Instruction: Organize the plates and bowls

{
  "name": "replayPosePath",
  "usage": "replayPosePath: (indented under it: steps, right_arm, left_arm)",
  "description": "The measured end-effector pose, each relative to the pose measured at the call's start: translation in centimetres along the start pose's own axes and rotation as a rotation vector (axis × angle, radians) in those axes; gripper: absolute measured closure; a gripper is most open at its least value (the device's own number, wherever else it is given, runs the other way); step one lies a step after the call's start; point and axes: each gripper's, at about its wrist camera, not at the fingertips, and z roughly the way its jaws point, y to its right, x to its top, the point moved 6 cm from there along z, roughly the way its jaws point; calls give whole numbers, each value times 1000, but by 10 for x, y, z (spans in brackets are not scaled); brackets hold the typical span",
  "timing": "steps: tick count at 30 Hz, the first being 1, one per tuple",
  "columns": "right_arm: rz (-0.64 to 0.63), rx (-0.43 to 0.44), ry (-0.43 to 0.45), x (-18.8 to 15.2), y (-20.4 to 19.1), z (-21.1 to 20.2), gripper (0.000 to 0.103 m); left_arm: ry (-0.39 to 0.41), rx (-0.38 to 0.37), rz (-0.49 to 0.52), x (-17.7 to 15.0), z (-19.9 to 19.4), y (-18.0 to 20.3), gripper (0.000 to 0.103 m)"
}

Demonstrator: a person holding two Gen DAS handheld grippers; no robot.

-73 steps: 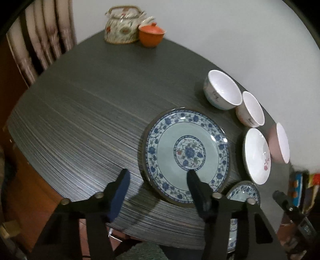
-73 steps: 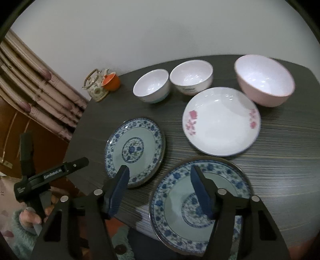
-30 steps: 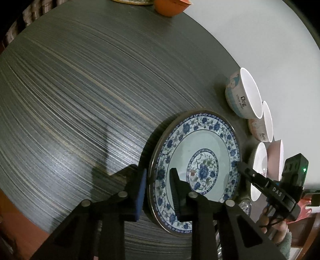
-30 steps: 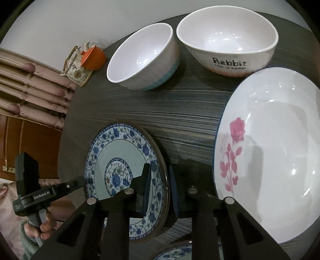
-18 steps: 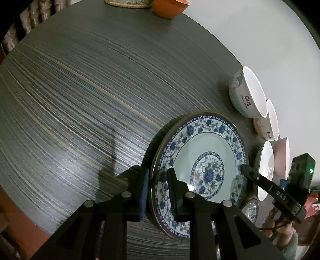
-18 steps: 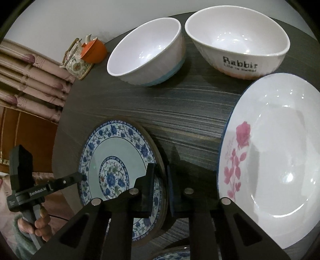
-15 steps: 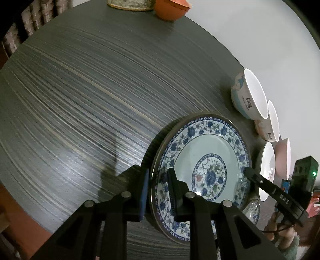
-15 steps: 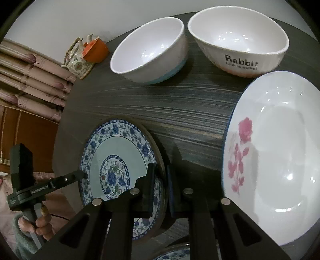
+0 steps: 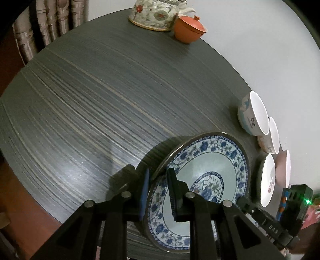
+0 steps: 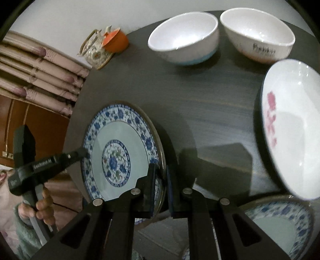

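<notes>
Both grippers hold one blue-and-white flowered plate [image 9: 210, 176] by opposite sides of its rim. My left gripper [image 9: 159, 171] is shut on the near left rim. My right gripper [image 10: 160, 167] is shut on the right rim of the same plate [image 10: 120, 140]. The plate hangs tilted a little above the dark table [image 9: 100, 100], casting a shadow under it. A second blue-and-white plate [image 10: 280, 222] lies flat at the lower right. A white plate with a pink rose [image 10: 294, 128] lies to the right.
Two white bowls [image 10: 184, 34] [image 10: 258, 32] stand at the back by the wall, with a pink bowl [image 9: 283, 166] further along. A flowered teapot [image 9: 156, 14] and an orange lidded cup [image 9: 189, 30] sit at the far edge. A hand [image 10: 44, 206] grips the left tool.
Both pairs of jaws have closed tighter on the plate's rim. The plate has come up off the table and shifted left, away from the rose plate.
</notes>
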Motion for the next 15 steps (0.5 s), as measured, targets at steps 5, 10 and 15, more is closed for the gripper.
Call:
replayPosePath:
  steps: [5,10,15]
  right_arm:
    - [13,1,-22,-10,-3,10,91]
    - [17,0,-37,-16,-8,18,91]
    - [13,5,-43,-19,-12,21,91]
  left_arm:
    - [-7,0,-12,-1,4,-10,85]
    - [-11,9,-14,0,12,-17,85]
    - [-13,17,-33,-1,24,-16,84]
